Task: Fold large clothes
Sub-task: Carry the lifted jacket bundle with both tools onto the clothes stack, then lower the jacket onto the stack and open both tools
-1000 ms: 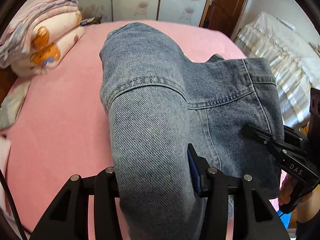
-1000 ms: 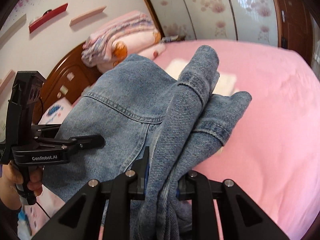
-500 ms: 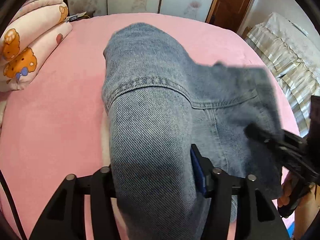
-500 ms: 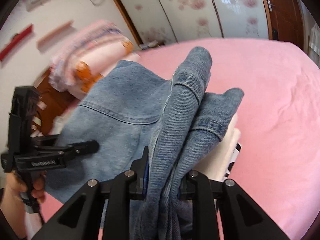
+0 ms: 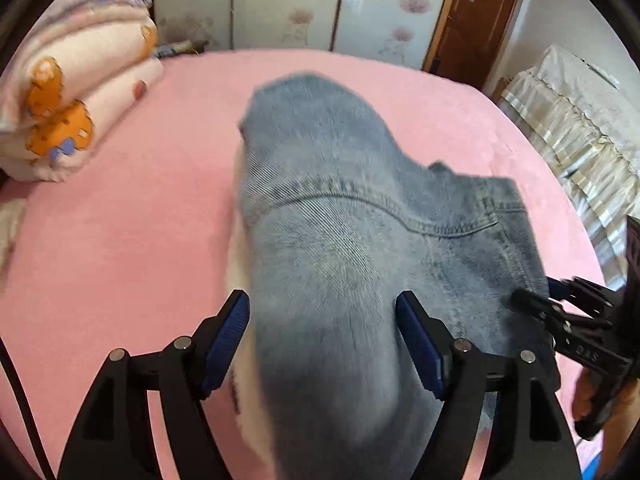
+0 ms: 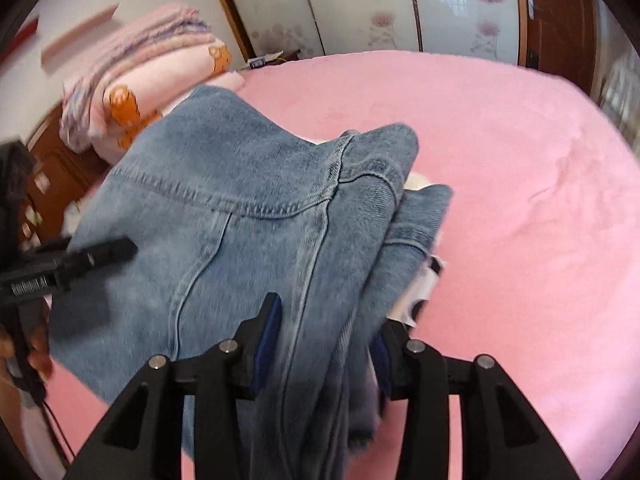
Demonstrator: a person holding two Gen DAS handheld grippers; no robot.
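A folded blue denim jacket with pale lining (image 5: 340,240) lies on the pink bed (image 5: 120,240); it also shows in the right wrist view (image 6: 240,208). My left gripper (image 5: 322,316) is open, its blue-padded fingers spread on either side of the denim fold. My right gripper (image 6: 326,320) is open too, its fingers standing apart around the bunched denim edge. The right gripper shows at the right of the left wrist view (image 5: 560,320), and the left gripper at the left of the right wrist view (image 6: 80,260).
Folded pink blankets with orange bear prints (image 5: 68,92) are stacked at the bed's head. A cream-covered piece of furniture (image 5: 580,120) stands beside the bed. Sliding floral doors (image 5: 280,0) and a brown door (image 5: 472,20) are behind.
Both grippers have opened and let go of the denim. The jacket has dropped lower onto the bed and both grippers have shifted forward over it.
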